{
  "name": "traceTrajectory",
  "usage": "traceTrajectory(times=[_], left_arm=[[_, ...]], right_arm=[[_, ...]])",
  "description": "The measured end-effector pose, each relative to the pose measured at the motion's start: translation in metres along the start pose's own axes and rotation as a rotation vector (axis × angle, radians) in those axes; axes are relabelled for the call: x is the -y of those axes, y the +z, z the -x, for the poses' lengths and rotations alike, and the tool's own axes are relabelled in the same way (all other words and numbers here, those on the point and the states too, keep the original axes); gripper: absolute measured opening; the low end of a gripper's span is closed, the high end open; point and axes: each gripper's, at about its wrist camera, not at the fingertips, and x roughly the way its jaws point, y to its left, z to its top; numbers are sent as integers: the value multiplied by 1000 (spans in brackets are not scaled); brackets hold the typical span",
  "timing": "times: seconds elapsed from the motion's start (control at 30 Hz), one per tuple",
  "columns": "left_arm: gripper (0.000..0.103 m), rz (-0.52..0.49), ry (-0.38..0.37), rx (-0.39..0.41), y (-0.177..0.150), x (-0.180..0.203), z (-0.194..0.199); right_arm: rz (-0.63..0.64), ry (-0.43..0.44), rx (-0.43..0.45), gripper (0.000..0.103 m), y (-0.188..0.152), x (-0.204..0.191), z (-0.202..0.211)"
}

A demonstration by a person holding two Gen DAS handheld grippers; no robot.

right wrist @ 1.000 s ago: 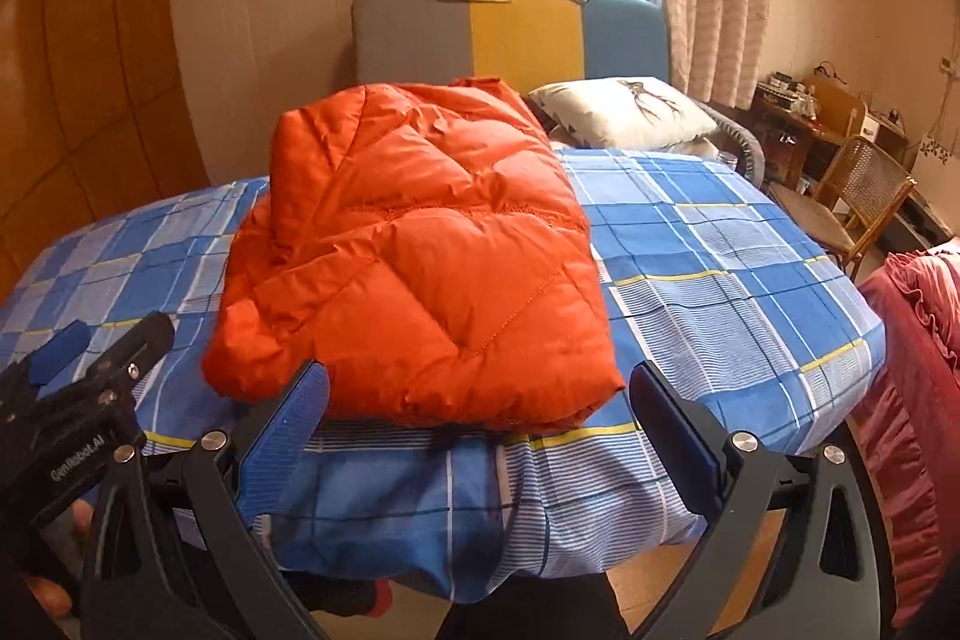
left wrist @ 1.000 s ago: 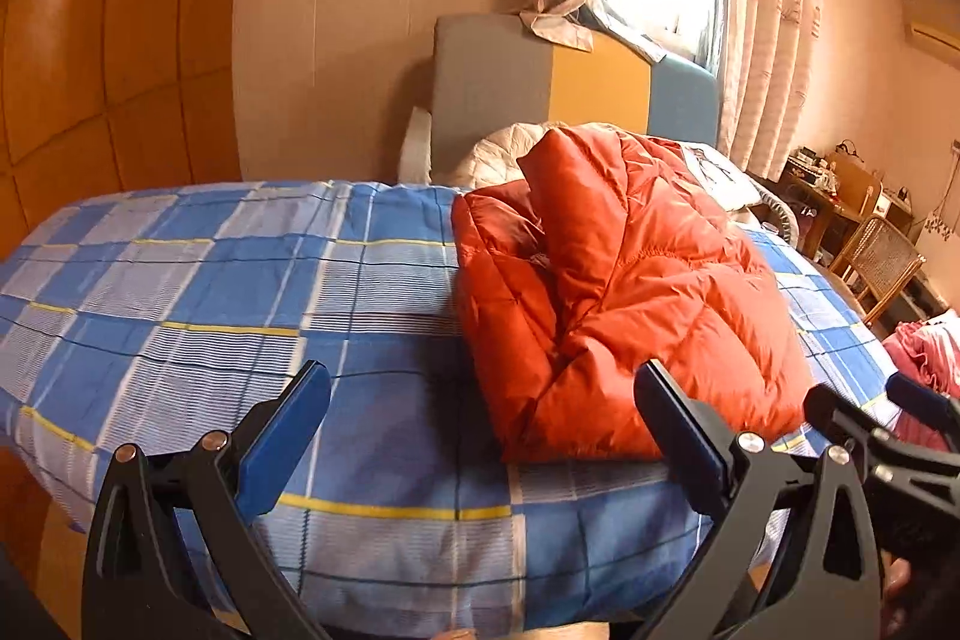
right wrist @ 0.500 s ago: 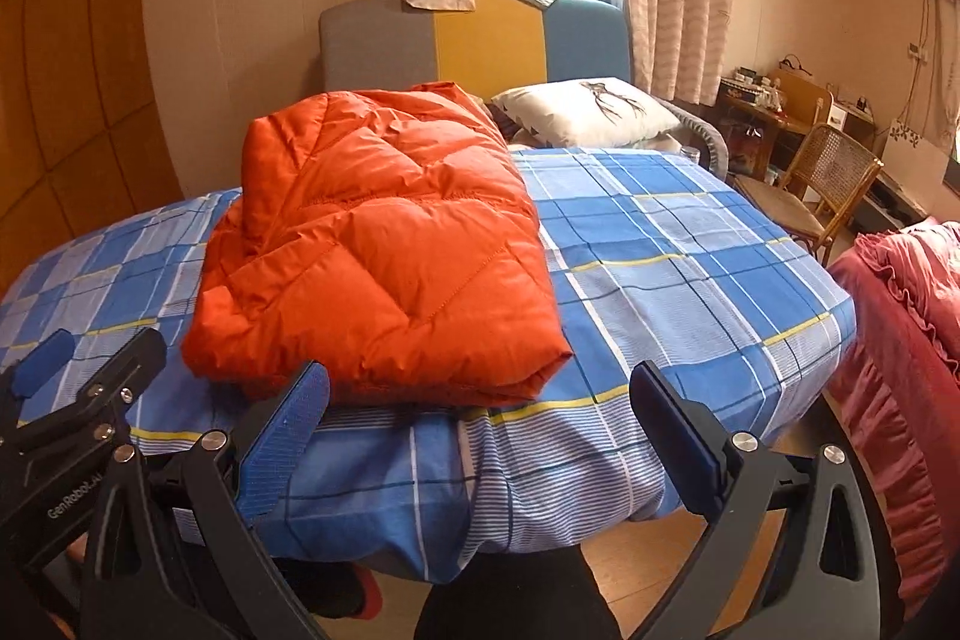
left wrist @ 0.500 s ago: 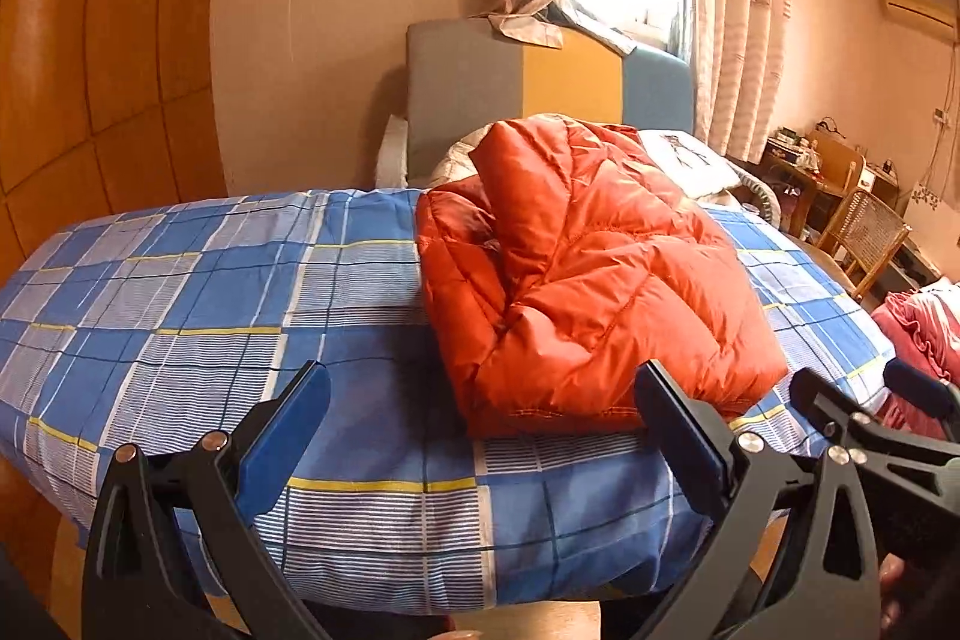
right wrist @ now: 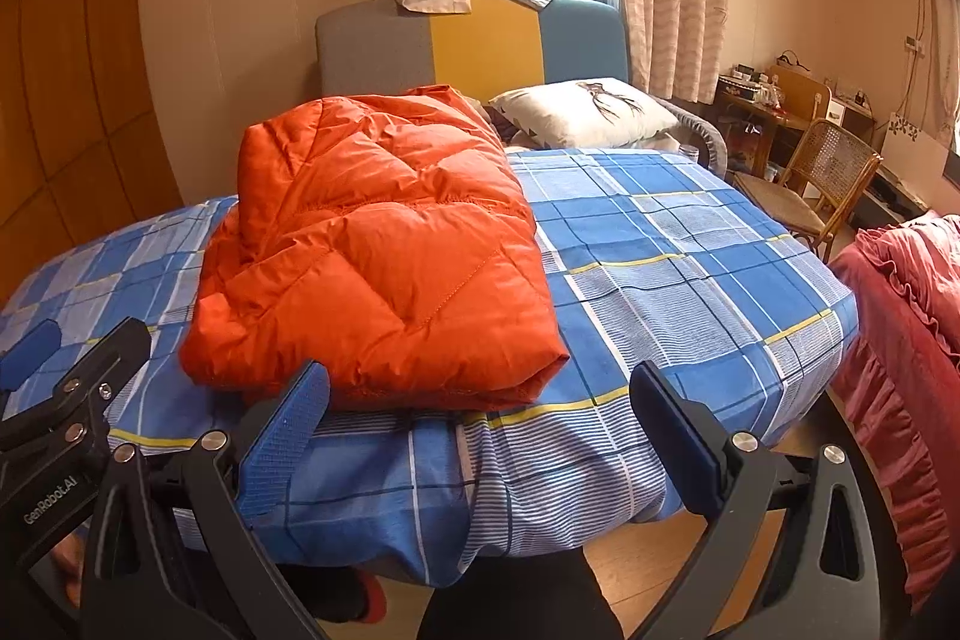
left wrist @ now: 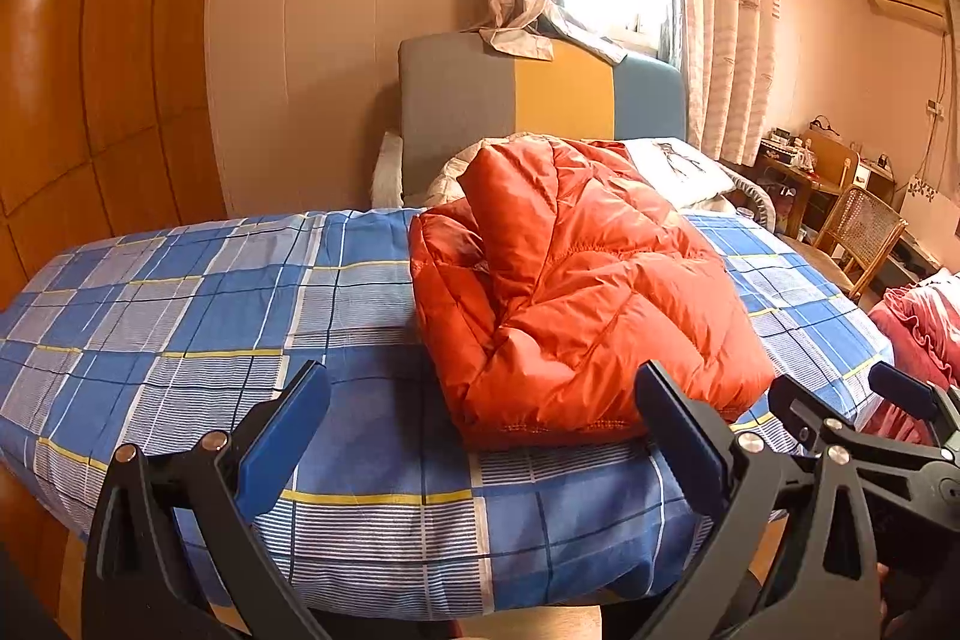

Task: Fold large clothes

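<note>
An orange puffer jacket [left wrist: 576,292] [right wrist: 372,250] lies folded into a thick rectangle on the blue plaid bed [left wrist: 198,316] [right wrist: 690,268], near its front edge. My left gripper [left wrist: 480,430] hangs open in front of the bed edge, with nothing between its blue pads. My right gripper [right wrist: 474,430] is open too, just short of the jacket's near hem, holding nothing. Each gripper shows in the other's view: the right gripper [left wrist: 852,406] low right in the left wrist view, the left gripper [right wrist: 66,352] low left in the right wrist view.
A white pillow [right wrist: 588,112] and a grey, yellow and blue headboard [right wrist: 474,40] stand at the bed's far end under a curtained window. A wicker chair [right wrist: 810,178] and cluttered desk [right wrist: 762,100] are at right. A red ruffled cover [right wrist: 900,316] lies close on the right.
Both grippers have drawn back and down from the bed, so more of the hanging sheet and floor shows. The folded jacket has not moved.
</note>
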Motion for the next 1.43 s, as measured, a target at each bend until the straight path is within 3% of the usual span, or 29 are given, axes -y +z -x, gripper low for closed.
traceTrajectory(times=[1.13,1.43], left_arm=[[101,-21,9,-2,-1,-1,-8],[101,67,14,-70,-8,-19,-20]], right_arm=[[5,8,-35,100,-1,0,-14],[13,6,-41,100,-1,0,-17]])
